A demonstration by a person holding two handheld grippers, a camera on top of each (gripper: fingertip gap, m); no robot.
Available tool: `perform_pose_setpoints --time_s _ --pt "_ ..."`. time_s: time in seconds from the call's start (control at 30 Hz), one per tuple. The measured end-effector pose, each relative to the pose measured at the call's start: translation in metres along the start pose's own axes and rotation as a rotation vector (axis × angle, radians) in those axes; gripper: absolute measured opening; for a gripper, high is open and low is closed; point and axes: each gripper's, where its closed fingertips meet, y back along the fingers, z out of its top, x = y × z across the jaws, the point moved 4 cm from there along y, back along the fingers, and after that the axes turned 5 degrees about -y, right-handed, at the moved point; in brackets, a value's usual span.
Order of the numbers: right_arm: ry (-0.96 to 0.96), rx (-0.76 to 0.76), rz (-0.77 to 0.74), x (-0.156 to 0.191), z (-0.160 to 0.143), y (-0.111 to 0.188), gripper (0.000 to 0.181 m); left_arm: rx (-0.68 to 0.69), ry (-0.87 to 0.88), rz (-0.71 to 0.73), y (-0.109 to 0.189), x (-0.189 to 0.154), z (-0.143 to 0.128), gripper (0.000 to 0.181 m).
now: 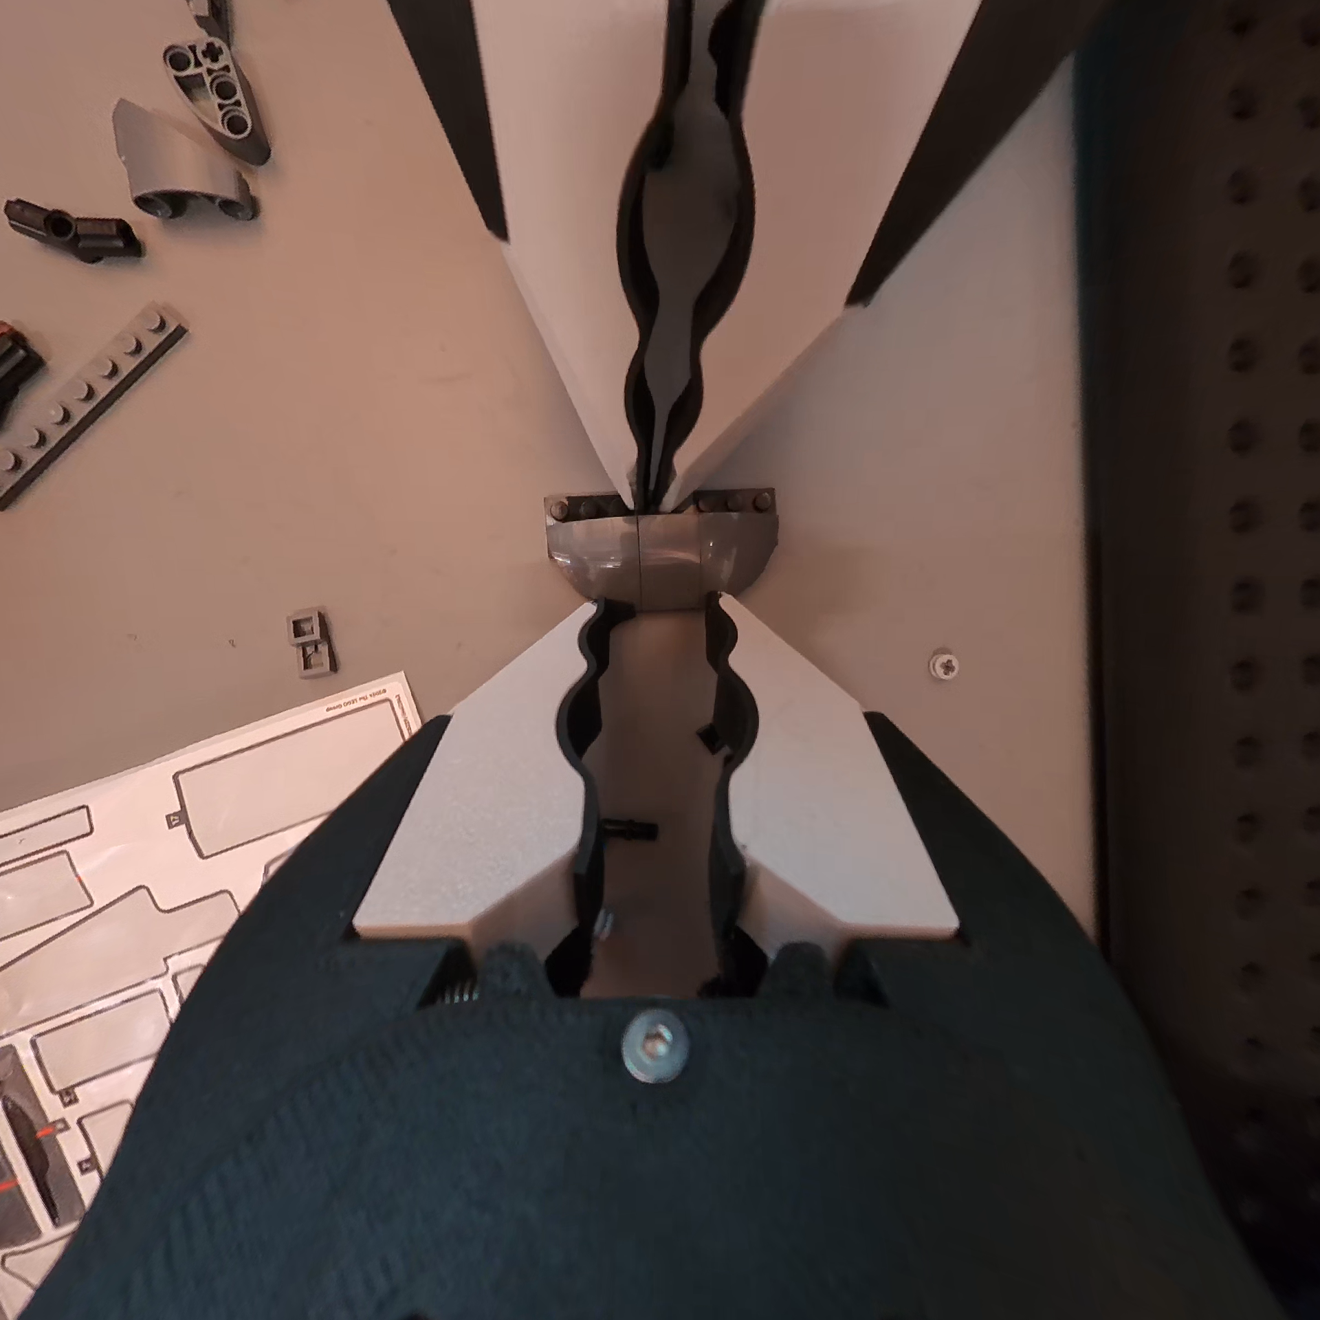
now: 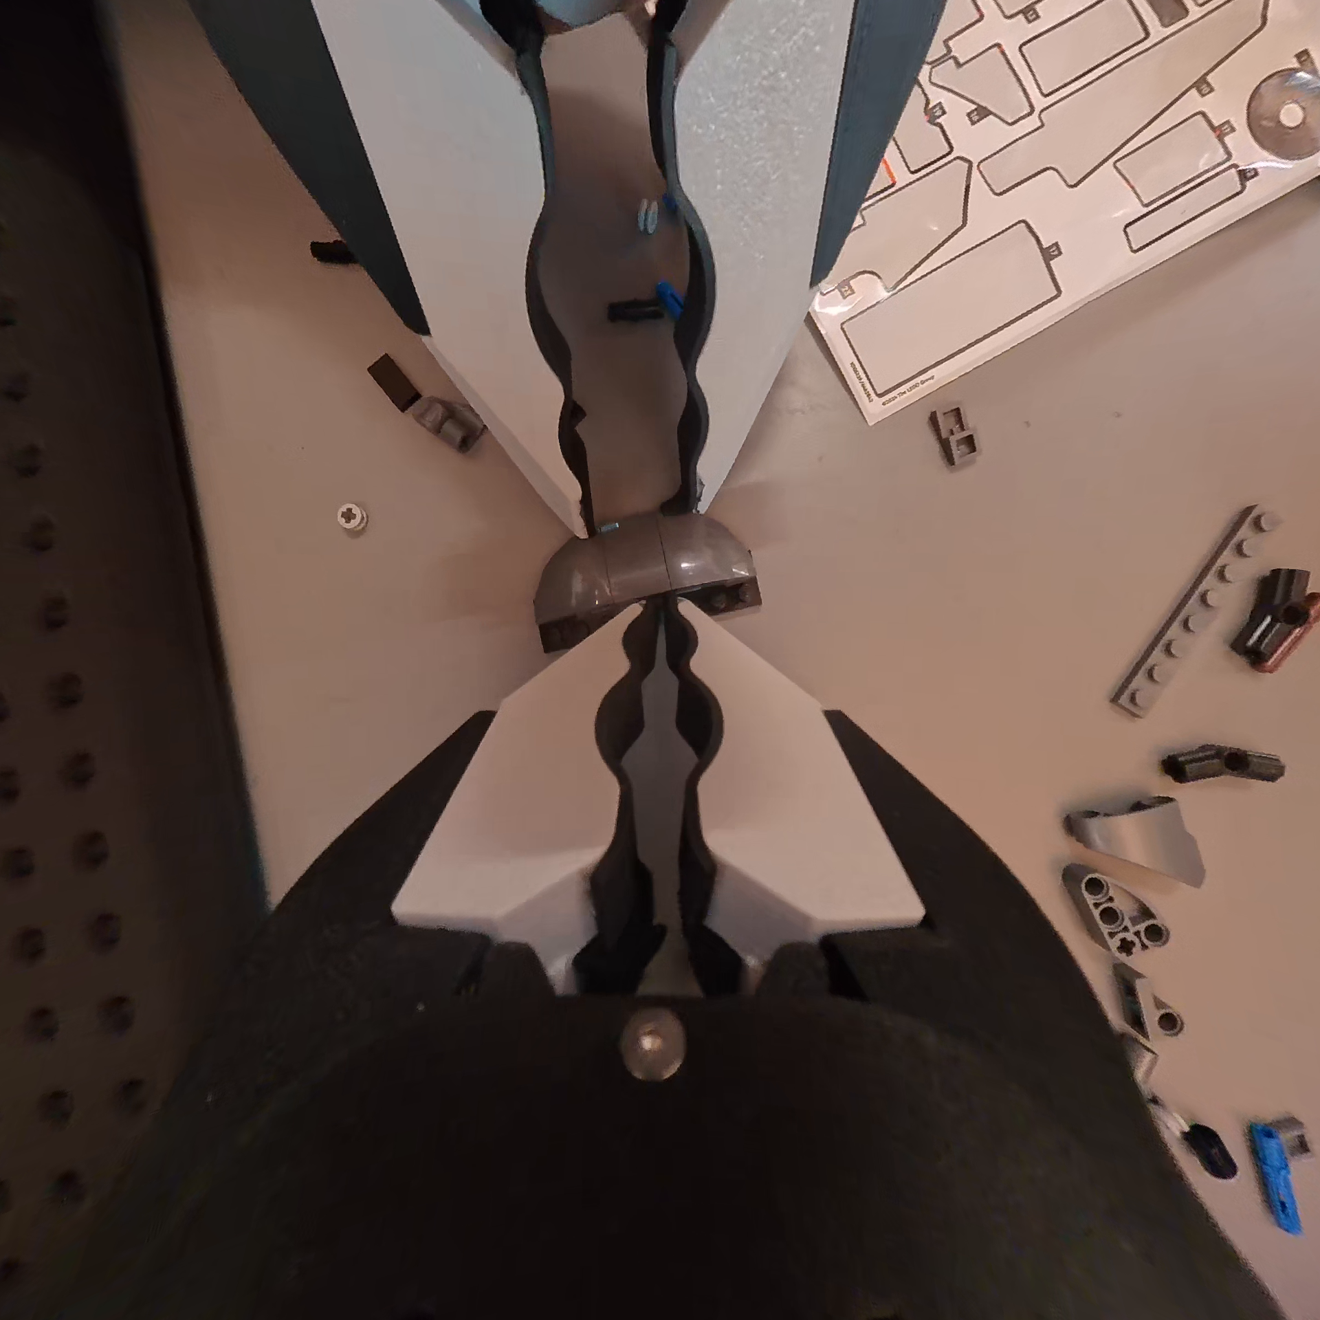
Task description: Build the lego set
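A dark grey Lego assembly [image 1: 657, 553] of curved slope bricks on a studded plate is held just above the tan table, between the two grippers, which face each other. My left gripper [image 1: 661, 600] comes in from the bottom of the left wrist view, its fingertips closed on the curved side of the assembly. My right gripper [image 1: 653, 493] comes from the top, pinched shut on the studded plate edge. The right wrist view shows the same assembly [image 2: 643, 571], with my right gripper [image 2: 661, 606] below it and my left gripper [image 2: 641, 518] above it.
A sticker sheet [image 1: 143, 857] [image 2: 1071, 214] lies on the table. Loose parts lie to one side: a long grey plate [image 1: 93, 400] [image 2: 1189, 611], a grey curved panel [image 1: 178, 157] [image 2: 1136, 839], black connectors [image 1: 71, 228] and blue pieces [image 2: 1271, 1171]. A dark perforated mat [image 1: 1214, 571] [image 2: 71, 714] borders the table. Only a small space, under 4 cm, lies between the two pairs of fingers.
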Motion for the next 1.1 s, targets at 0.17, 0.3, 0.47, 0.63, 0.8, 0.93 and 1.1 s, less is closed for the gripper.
perform_pose_setpoints --time_s 0.17,0.3,0.47,0.63,0.8,0.93,1.1 --pt "-0.013 -0.004 0.011 -0.003 -0.003 0.005 0.000 0.004 -0.009 0.013 -0.001 0.001 0.001 0.022" --pt "-0.002 -0.017 0.004 -0.004 -0.002 0.007 0.000 -0.001 0.001 0.016 0.000 0.003 0.000 0.024" --pt "0.012 -0.057 0.000 -0.006 -0.001 0.011 0.000 -0.020 0.030 0.060 0.023 0.007 -0.006 0.028" --pt "0.042 -0.073 -0.030 -0.008 0.000 0.014 0.000 0.019 0.043 0.126 0.058 -0.002 -0.024 0.029" --pt "0.058 -0.097 -0.050 -0.008 0.003 0.019 0.000 0.081 0.141 0.140 0.080 -0.029 -0.065 0.030" --pt "0.067 -0.088 -0.057 -0.007 0.003 0.018 0.000 0.176 0.230 0.098 0.077 -0.059 -0.102 0.035" --pt "0.067 -0.093 -0.059 -0.008 0.003 0.019 0.000 0.167 0.270 0.109 0.074 -0.075 -0.125 0.034"
